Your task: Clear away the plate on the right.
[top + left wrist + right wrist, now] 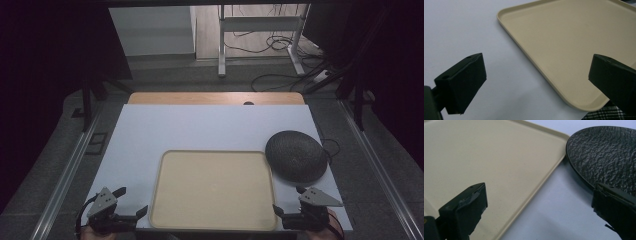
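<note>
A beige tray lies empty on the white table, close to the near edge, with one gripper at each of its near corners. The left gripper sits low at the tray's near left corner – its jaws are spread wide and hold nothing. In the left gripper view the tray's rim runs between the two jaws, one jaw over bare table and the other over the tray's corner; a scrap of checked cloth shows at the bottom edge there.

The right gripper sits at the tray's near right corner, its jaws also spread wide and empty. In the right gripper view one jaw hangs over the tray and the other over the edge of a dark, rough-surfaced plate. That plate rests on the table just beside the tray's far right corner – whether the two rims touch I cannot tell. Both grippers are well apart from each other, with the whole width of the tray between them
</note>
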